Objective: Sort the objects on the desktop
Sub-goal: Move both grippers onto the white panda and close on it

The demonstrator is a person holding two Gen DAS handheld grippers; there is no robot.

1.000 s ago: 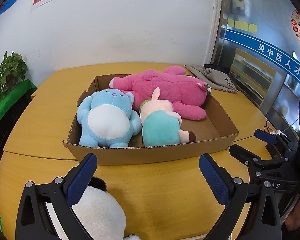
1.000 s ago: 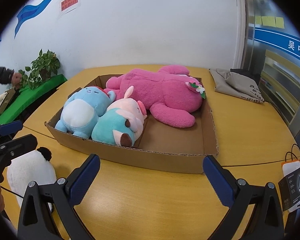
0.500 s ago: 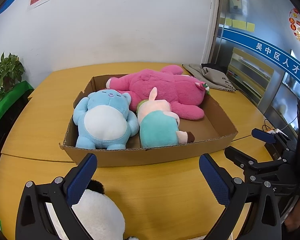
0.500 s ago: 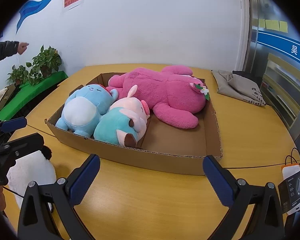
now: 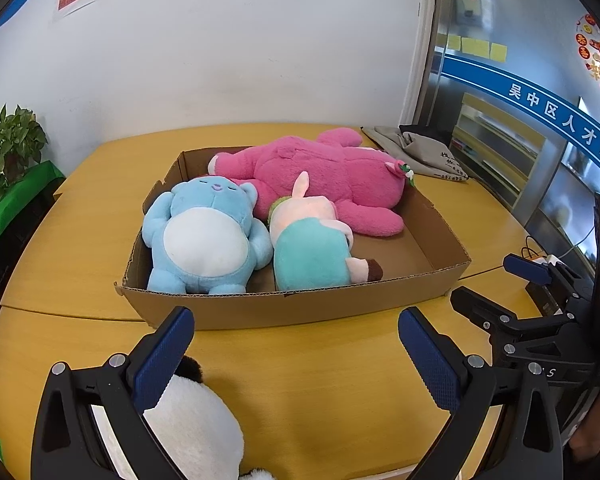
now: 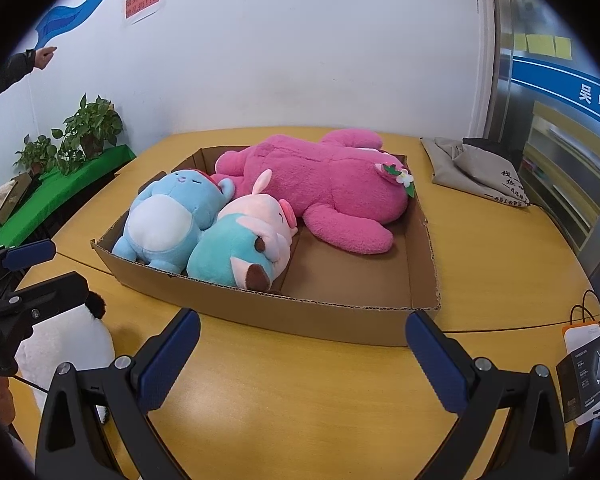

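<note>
While the box (image 5: 292,308) is drifting slightly farther off, we are keeping both claws — left (image 5: 296,356), right (image 6: 304,356) — spread and empty; the white toy (image 5: 196,436) is sitting outside, beneath our left claw — the next pickup, likely.

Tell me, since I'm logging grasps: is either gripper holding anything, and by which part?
Nothing is held. The left gripper and right gripper are both open; the white plush lies ungrasped beside the left finger.

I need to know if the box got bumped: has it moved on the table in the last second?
Cannot tell. The box sits differently in both views, but the table seam shifts with it, so the cameras moved.
</note>
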